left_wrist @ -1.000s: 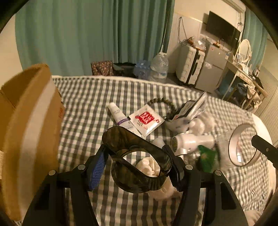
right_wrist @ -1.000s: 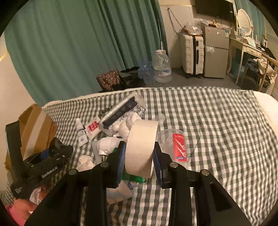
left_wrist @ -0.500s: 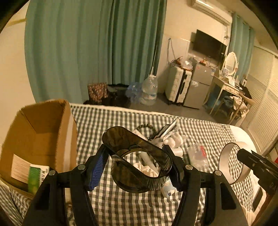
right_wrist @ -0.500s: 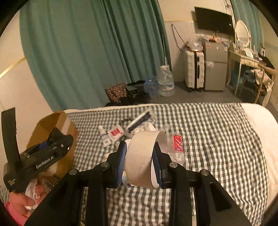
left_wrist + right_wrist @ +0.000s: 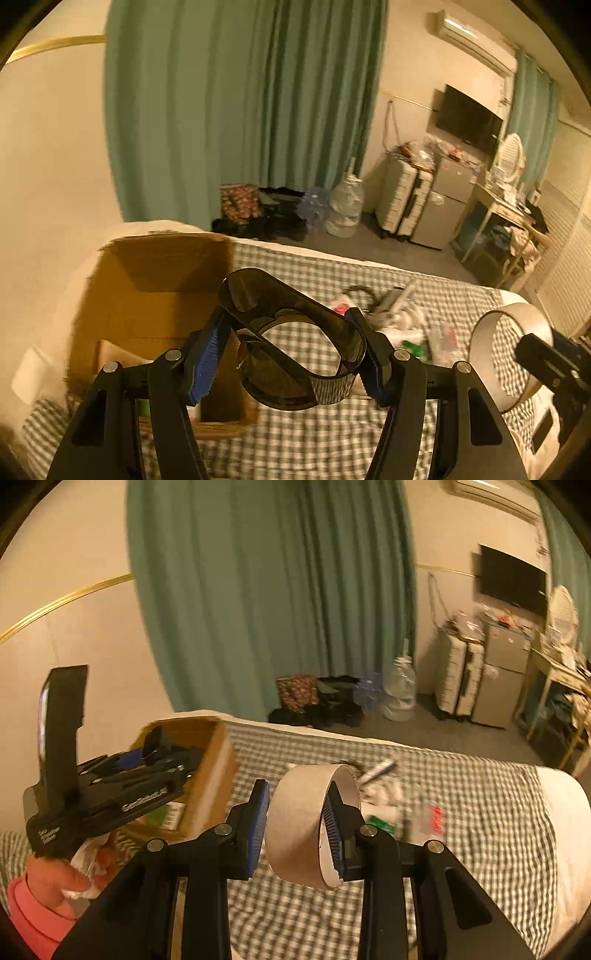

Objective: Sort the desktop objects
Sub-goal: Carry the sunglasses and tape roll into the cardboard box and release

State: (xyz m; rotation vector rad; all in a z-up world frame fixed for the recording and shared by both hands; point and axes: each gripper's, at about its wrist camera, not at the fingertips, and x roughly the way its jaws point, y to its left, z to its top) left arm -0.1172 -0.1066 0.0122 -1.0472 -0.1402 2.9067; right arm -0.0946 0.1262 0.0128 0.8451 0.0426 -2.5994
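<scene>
Both hands carry loads above the checked bed (image 5: 317,435). The left gripper (image 5: 291,354) pinches a dark smoky plastic ring (image 5: 295,332) across its width. The right gripper (image 5: 295,827) clamps a cardboard tape roll (image 5: 295,823) by its wall, one pad inside the core, so neither drops on the way. Likely target: the open cardboard box (image 5: 155,280) at the bed's left edge, mouth clear from above. The leftover clutter (image 5: 388,805) sits mid-bed, well apart from the box.
</scene>
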